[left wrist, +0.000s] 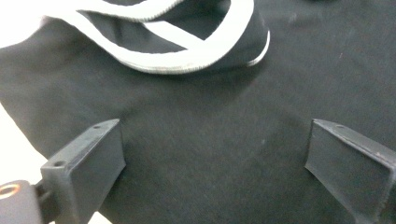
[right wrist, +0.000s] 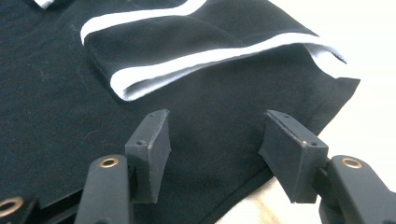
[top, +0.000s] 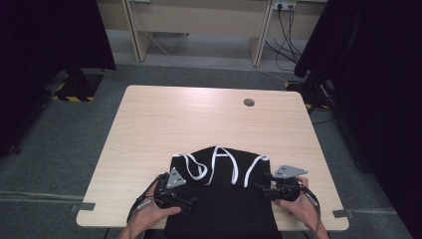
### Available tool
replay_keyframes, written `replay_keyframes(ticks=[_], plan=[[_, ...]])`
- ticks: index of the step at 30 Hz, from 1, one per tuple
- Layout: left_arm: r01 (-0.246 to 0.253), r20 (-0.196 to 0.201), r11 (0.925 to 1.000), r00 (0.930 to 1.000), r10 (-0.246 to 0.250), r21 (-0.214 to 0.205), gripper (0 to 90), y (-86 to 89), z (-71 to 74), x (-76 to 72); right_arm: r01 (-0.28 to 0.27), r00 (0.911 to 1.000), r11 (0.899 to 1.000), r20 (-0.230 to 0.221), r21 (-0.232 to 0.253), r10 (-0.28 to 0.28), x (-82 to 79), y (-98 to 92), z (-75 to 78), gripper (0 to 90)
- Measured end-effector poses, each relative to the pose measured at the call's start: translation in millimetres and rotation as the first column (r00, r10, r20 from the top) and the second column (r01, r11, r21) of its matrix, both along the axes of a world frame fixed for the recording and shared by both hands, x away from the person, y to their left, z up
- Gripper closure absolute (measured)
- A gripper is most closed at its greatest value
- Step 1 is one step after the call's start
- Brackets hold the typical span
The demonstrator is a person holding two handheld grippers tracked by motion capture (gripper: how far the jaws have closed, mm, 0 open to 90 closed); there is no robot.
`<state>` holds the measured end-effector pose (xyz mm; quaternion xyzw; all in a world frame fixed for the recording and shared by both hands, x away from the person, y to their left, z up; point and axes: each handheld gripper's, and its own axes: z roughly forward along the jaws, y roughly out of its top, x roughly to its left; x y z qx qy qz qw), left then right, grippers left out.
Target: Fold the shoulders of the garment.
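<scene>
With the left tool [top: 186, 200] and right tool [top: 264, 189] both spread over the black garment [top: 224, 209], pinch each side edge squarely before folding.

High view above table [top: 149, 124], gripper views close over black garment [left wrist: 201, 140]

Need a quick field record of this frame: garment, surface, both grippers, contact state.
garment: black garment with white trim, lying flat, top part folded back on itself
surface: light wooden table; garment hangs over its near edge
left gripper: open, jaws wide apart over plain black cloth, nothing between the pads
right gripper: open, jaws over the garment's side edge, not pinching it
table extras: round cable hole near the far edge
</scene>
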<state>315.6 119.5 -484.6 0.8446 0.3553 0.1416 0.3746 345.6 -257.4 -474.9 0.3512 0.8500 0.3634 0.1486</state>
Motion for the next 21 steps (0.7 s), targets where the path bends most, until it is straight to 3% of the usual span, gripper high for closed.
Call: replay_keyframes(ticks=[9,21], plan=[[-0.016,-0.002,0.9999,0.9999,0.016,0.000,2.5,-4.8,-0.1,10.7,-0.005,1.0000,1.000,-0.003,0.012,0.005,20.7,-5.3,-0.3,43.6],[-0.056,-0.027,0.9971,0.9981,0.055,-0.052,2.6,-4.0,0.4,37.2,0.039,0.9992,0.999,-0.003,0.014,-0.039,41.9,-8.8,-0.2,42.2]])
